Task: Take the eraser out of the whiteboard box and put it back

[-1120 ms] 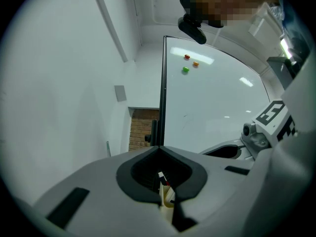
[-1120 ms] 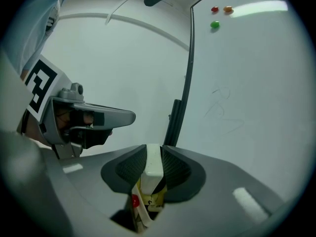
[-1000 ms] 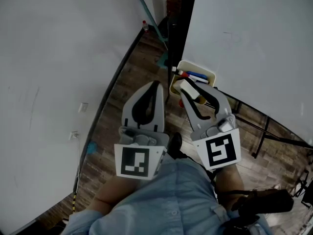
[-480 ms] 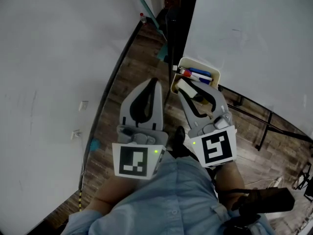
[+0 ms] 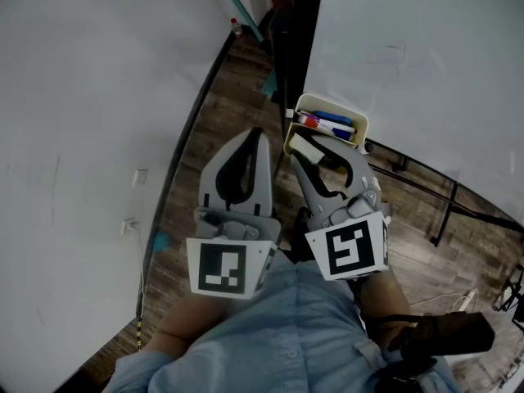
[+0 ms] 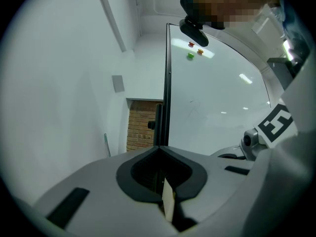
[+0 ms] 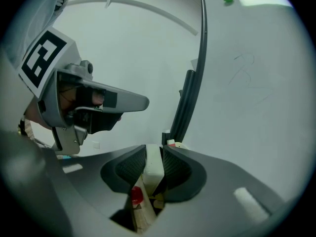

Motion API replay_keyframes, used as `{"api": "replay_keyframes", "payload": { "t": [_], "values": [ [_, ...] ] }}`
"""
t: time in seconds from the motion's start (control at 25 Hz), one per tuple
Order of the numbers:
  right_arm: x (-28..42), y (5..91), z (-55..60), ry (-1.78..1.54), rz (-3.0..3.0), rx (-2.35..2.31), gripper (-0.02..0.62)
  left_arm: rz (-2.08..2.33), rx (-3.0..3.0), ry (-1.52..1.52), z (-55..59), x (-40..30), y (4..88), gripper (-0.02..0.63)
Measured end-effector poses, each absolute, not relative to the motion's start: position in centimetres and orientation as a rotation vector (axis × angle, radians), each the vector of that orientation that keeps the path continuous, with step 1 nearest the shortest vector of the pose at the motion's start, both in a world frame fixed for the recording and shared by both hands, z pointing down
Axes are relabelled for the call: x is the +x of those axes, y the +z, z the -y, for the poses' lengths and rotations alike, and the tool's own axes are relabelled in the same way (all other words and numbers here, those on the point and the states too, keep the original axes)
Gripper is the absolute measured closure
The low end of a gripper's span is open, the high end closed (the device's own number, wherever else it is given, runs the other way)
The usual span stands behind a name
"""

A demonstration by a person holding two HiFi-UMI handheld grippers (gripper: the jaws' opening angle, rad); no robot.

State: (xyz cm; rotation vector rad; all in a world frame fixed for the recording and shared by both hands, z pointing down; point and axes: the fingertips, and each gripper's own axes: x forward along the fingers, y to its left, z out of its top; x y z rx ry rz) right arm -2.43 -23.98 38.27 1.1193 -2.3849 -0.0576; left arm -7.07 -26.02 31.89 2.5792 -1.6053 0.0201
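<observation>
Head view dim, flat, low contrast; floor murky. Gripper views brighter, heavy fisheye, black corners, near foreground soft. Ceiling-light glare on whiteboard at 1 o'clock in both.
</observation>
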Motion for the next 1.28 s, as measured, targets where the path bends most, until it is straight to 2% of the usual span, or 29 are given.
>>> {"api": "replay_keyframes", "payload": {
  "t": [1.28],
  "values": [
    [-2.1,36.9,22.6,-0.073,2.405,1.173,0.451,1.679,2.593,-0.012,23.0,-8.0,29.9,0.6]
  ]
}}
